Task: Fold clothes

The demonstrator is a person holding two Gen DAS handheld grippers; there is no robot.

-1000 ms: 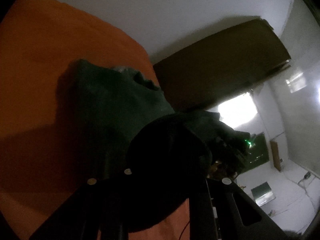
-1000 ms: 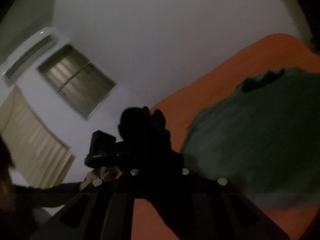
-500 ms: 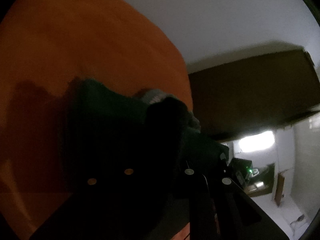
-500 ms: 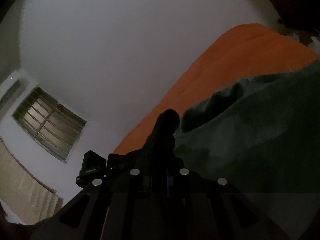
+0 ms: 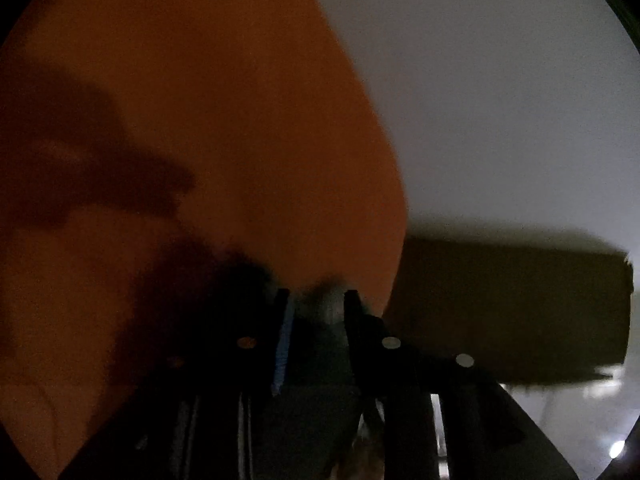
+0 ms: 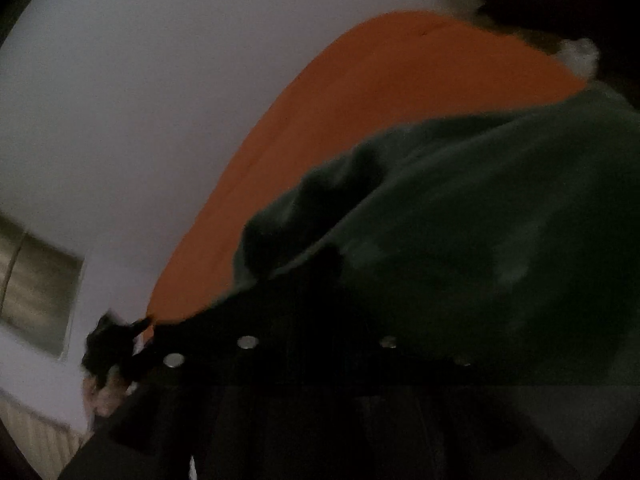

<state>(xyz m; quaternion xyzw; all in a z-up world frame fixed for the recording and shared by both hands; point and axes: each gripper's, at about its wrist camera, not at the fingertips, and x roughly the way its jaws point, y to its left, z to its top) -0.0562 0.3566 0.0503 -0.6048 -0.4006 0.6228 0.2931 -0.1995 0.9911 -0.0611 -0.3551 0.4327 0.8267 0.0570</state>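
A dark green garment (image 6: 480,220) lies bunched on the orange bed (image 6: 380,92). In the left wrist view, a fold of the garment (image 5: 320,352) sits between the fingers of my left gripper (image 5: 314,298). Its jaws are opening, the fingers stand apart, and the blue pad on the left finger shows bare. My right gripper (image 6: 320,276) is a dark shape low against the garment's near edge. Its jaws are opening, but the frames are too dark to show a gap or whether cloth is between them.
Orange bedding (image 5: 200,80) fills the left wrist view, with a white wall behind it and a dark brown board (image 5: 500,300) on the right. In the right wrist view, a window (image 6: 36,280) and a person's hand (image 6: 100,396) are at the left edge.
Both grippers have dropped toward the bed and rolled. The left fingers, shut on the garment before, now stand apart. The garment has come down onto the orange bedding.
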